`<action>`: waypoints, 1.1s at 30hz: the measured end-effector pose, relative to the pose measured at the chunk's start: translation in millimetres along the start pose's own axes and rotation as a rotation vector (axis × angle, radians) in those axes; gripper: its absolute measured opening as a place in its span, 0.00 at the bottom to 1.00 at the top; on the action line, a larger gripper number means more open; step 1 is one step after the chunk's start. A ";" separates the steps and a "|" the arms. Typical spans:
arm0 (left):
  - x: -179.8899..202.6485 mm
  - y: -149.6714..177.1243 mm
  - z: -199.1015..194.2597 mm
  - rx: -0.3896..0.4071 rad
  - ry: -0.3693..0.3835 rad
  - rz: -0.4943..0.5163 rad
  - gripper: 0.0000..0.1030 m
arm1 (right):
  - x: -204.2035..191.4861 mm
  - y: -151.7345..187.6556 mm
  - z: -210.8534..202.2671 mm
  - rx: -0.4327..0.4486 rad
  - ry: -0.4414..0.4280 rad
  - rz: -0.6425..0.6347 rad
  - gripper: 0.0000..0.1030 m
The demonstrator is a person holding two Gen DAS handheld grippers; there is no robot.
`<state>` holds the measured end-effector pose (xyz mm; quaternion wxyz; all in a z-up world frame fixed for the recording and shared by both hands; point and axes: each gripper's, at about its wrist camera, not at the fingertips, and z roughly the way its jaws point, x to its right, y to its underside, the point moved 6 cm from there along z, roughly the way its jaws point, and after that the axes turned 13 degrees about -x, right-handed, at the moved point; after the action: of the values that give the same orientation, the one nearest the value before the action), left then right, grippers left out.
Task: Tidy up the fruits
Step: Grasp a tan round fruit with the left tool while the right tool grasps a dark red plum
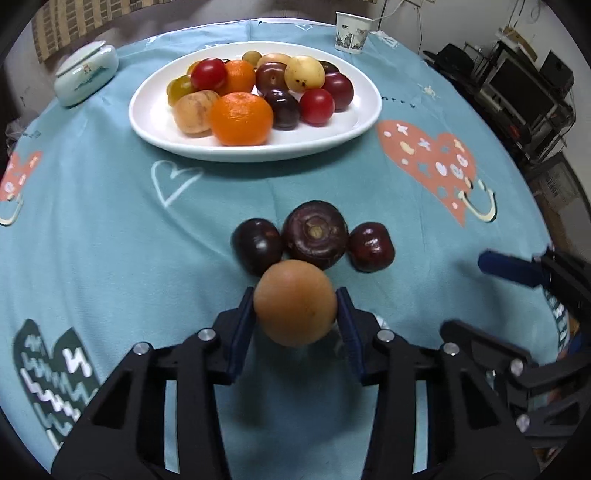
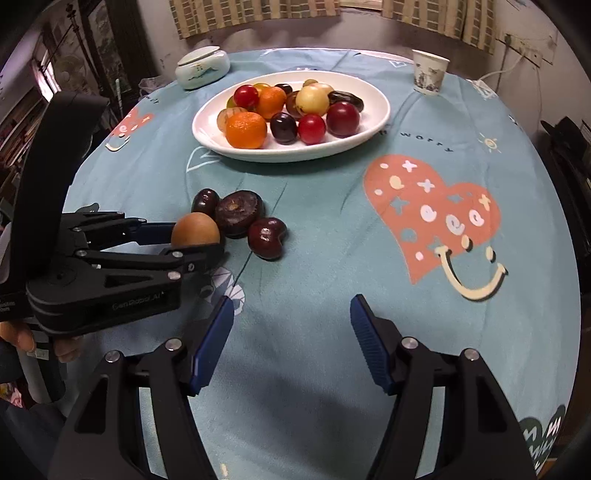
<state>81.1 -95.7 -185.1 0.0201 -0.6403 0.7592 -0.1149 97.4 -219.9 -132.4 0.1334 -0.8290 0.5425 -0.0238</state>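
Observation:
A round tan-brown fruit [image 1: 295, 302] [image 2: 195, 229] rests on the teal tablecloth between the blue pads of my left gripper [image 1: 295, 308] [image 2: 195, 242], which is shut on it. Just beyond it lie three dark fruits: a small plum [image 1: 256, 245], a larger flat maroon one [image 1: 316, 234] [image 2: 239, 212] and a cherry-shaped one [image 1: 371, 246] [image 2: 266, 236]. Farther back, a white oval plate [image 1: 147, 110] [image 2: 207, 127] holds several oranges, red, dark and yellow fruits. My right gripper [image 2: 291, 310] [image 1: 465, 295] hovers open over bare cloth to the right of the group, with nothing between its fingers.
A paper cup [image 1: 351, 33] [image 2: 428, 72] stands at the table's far right and a lidded ceramic jar [image 1: 86, 74] [image 2: 201, 68] at the far left. A hand [image 2: 22, 339] holds the left gripper. Shelves and clutter lie past the round table's right edge.

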 end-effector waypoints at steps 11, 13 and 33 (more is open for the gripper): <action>-40.6 29.5 -49.7 0.072 -0.014 -0.120 0.43 | -17.3 -41.9 32.8 -0.035 -0.033 -0.096 0.61; -42.2 31.7 -53.8 0.078 -0.014 -0.131 0.43 | -18.8 -46.0 37.9 -0.047 -0.034 -0.107 0.61; -39.0 25.3 -65.5 0.099 -0.110 -0.107 0.43 | -12.9 -30.3 27.7 -0.037 -0.050 -0.067 0.29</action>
<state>52.0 -44.0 -131.0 0.0874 -0.6833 0.7152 -0.1180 124.2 -191.3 -150.3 0.1306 -0.8494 0.5114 0.0027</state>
